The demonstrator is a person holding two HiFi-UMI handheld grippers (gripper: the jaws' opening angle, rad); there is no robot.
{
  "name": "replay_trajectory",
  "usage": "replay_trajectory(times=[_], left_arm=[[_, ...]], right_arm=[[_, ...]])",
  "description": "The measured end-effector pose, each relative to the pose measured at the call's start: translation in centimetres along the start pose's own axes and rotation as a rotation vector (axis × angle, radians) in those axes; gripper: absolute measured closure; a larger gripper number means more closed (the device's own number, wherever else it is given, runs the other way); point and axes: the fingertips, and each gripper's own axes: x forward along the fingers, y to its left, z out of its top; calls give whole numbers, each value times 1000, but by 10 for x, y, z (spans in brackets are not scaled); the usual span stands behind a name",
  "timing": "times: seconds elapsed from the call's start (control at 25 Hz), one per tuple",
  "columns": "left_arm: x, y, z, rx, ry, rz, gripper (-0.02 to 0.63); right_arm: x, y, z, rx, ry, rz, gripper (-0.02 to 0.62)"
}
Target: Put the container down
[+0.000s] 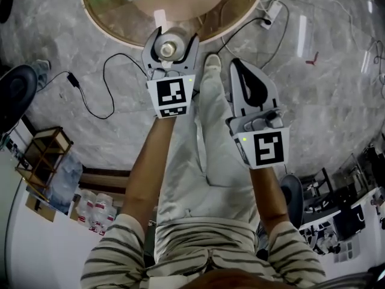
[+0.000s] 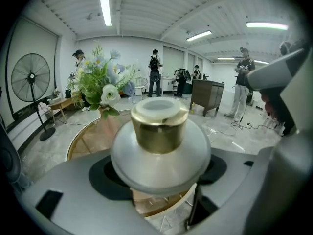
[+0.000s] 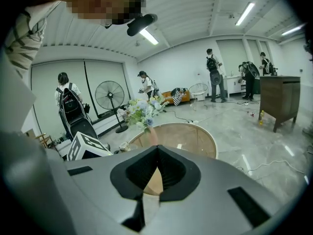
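Note:
A frosted white container [image 1: 168, 48] with a gold cap [image 2: 159, 129] sits between the jaws of my left gripper [image 1: 170, 44], which is shut on its wide body [image 2: 159, 160]. In the head view it hangs over the near edge of a round glass table [image 1: 240, 11] with a wooden rim. My right gripper [image 1: 237, 64] is beside it to the right, over the floor, its black pads [image 3: 171, 173] pressed together with nothing between them. The right gripper view shows the table top [image 3: 195, 136] ahead and below.
A vase of flowers [image 2: 105, 84] stands on the table's far left side. Cables and a power strip [image 1: 271, 11] lie on the marble floor. A standing fan [image 2: 30, 77], a dark cabinet [image 2: 205, 94] and several people are further off.

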Motion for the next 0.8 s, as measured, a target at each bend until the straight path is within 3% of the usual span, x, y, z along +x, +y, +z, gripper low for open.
replay_trajectory(times=[0.8], left_arm=[[90, 3, -45, 30, 58, 23, 273]], right_arm=[[16, -22, -31, 51, 39, -28, 588]])
